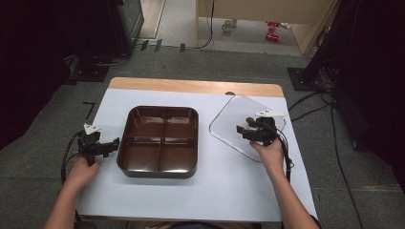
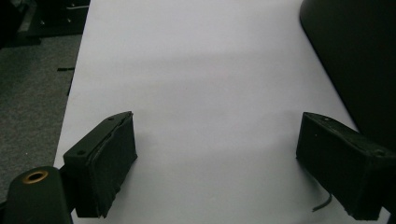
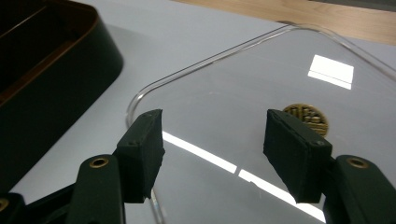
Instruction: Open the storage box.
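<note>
- A clear plastic lid with rounded corners (image 1: 231,121) lies flat on the white sheet that covers the table (image 1: 229,186), at the right side and a little turned against the table edge.
- The right gripper (image 1: 244,129) is above the near part of this lid, in the person's right hand (image 1: 268,153).
- In the right gripper view its two black jaws stand apart, released, and nothing is between them; the pads (image 3: 144,149) do not press on the lid (image 3: 224,116), which is seen below them.
- In the same view a small round gold sticker (image 3: 306,117) is on the lid, just behind the right jaw, and a bright reflection of a lamp lies on the plastic.
- A dark brown square tray with four compartments (image 1: 160,139) stands in the middle of the table, just beside the lid but not touching it. All four compartments look empty.
- The left gripper (image 1: 111,145) rests near the left side of the tray, in the left hand (image 1: 83,171).
- In the left gripper view its jaws are wide apart over the bare white sheet (image 2: 201,70), grasping nothing; the dark wall of the tray (image 2: 355,60) is at the right edge.
- A strip of light wooden table top (image 1: 191,86) shows at the far edge, behind the white sheet.
</note>
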A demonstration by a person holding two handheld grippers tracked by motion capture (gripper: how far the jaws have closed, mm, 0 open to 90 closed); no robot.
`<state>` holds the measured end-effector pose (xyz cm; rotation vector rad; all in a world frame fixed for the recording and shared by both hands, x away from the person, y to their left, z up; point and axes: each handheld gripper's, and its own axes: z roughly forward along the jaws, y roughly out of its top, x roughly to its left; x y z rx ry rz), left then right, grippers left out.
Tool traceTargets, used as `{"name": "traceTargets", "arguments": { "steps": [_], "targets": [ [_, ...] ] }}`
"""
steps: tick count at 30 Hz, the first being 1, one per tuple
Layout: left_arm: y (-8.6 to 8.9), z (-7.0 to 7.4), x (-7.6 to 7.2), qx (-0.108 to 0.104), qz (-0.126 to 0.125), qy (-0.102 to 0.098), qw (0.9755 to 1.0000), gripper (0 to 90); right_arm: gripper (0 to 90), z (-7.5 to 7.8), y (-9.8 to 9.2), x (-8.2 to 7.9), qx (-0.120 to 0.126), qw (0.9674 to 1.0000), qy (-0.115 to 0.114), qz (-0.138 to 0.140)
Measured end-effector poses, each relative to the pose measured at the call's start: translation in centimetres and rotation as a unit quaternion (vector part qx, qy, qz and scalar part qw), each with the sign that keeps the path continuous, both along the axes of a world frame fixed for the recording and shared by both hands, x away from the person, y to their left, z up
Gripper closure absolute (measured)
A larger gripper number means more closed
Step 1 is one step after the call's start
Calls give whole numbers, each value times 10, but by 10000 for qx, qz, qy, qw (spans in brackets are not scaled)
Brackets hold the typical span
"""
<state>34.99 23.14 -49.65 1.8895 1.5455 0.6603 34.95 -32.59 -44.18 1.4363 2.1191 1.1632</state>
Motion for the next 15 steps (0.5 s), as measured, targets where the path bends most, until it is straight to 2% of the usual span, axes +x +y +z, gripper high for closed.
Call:
{"name": "traceTargets", "arguments": {
  "steps": [1,6,11,15],
  "targets": [
    [0,0,0,1,-1,0,10000,120,374,0,6,-7,-15,9999,-22,117],
    [0,0,0,1,0,1,10000,120,374,3,16,-19,9,9993,-166,338],
    [0,0,0,1,-1,0,10000,120,376,4,28,-33,239,9978,-256,556],
    [0,0,0,2,-1,-1,10000,120,376,2,38,-41,187,9967,-267,737]
  ]
}}
